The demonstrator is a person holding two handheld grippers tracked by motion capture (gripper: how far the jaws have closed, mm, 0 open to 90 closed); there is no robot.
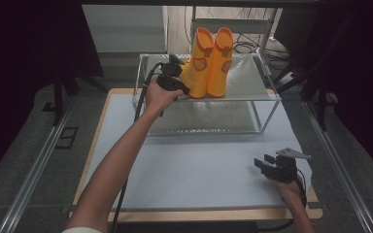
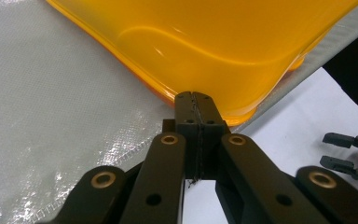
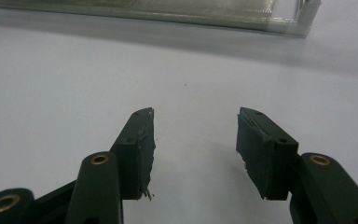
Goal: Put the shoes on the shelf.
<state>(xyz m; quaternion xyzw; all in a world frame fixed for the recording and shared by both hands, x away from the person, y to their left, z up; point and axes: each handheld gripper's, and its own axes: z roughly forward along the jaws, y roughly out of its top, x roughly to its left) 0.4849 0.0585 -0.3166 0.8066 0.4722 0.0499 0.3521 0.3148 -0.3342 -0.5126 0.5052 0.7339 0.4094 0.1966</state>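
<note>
Pressing my closed left fingers (image 2: pixel 196 109) against the yellow boots (image 1: pixel 209 63) on the shelf (image 1: pixel 252 82); right fingers (image 3: pixel 196 140) open, empty, near the surface's (image 1: pixel 199 170) right edge.

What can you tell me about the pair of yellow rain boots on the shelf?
The yellow rain boots are a glossy, rubbery-looking pair with orange trim at the tops and orange patches on the shafts. They stand upright, side by side and touching, on the silvery top of the clear shelf rack at the table's far side. The left hand-held gripper is at the left boot's toe; in the left gripper view its jaws are shut, tips against the boot's orange lower edge.
</note>
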